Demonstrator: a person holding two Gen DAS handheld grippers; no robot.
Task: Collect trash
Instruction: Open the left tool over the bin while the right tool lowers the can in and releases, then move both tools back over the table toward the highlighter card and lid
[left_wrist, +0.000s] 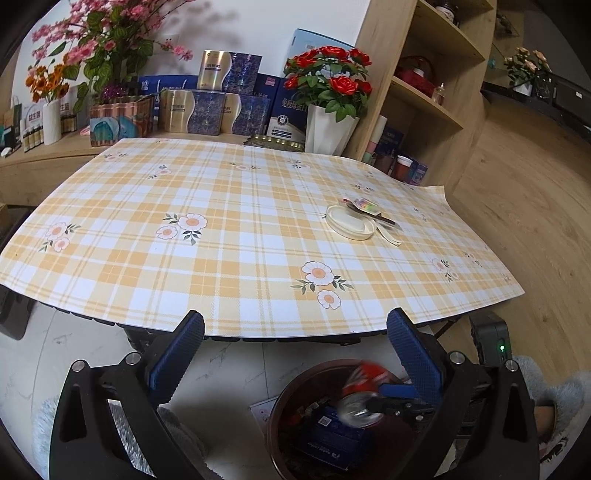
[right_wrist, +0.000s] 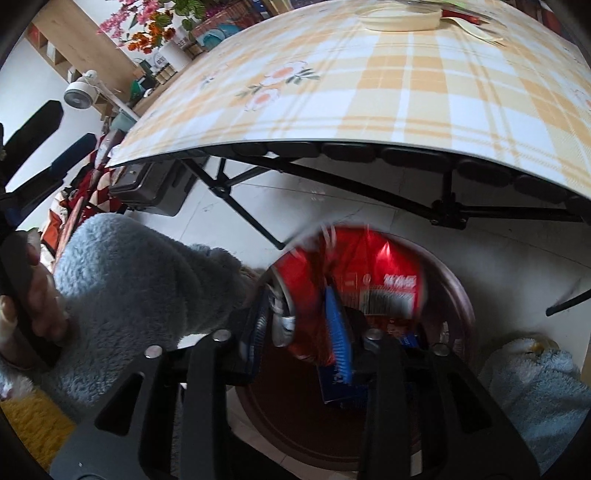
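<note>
While the right gripper (right_wrist: 295, 328) has its fingers loosening around a blurred red can (right_wrist: 354, 273) over the brown bin (right_wrist: 461, 295), the can may bounce off the bin's rim onto the floor; the left gripper (left_wrist: 295, 354) hangs spread and empty above the bin, beside the bench (left_wrist: 221, 236).

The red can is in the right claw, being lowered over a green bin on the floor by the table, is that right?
Nearly. The bin is dark brown, not green, as the right wrist view shows. The red can does sit in the right claw above it, beside the table.
</note>
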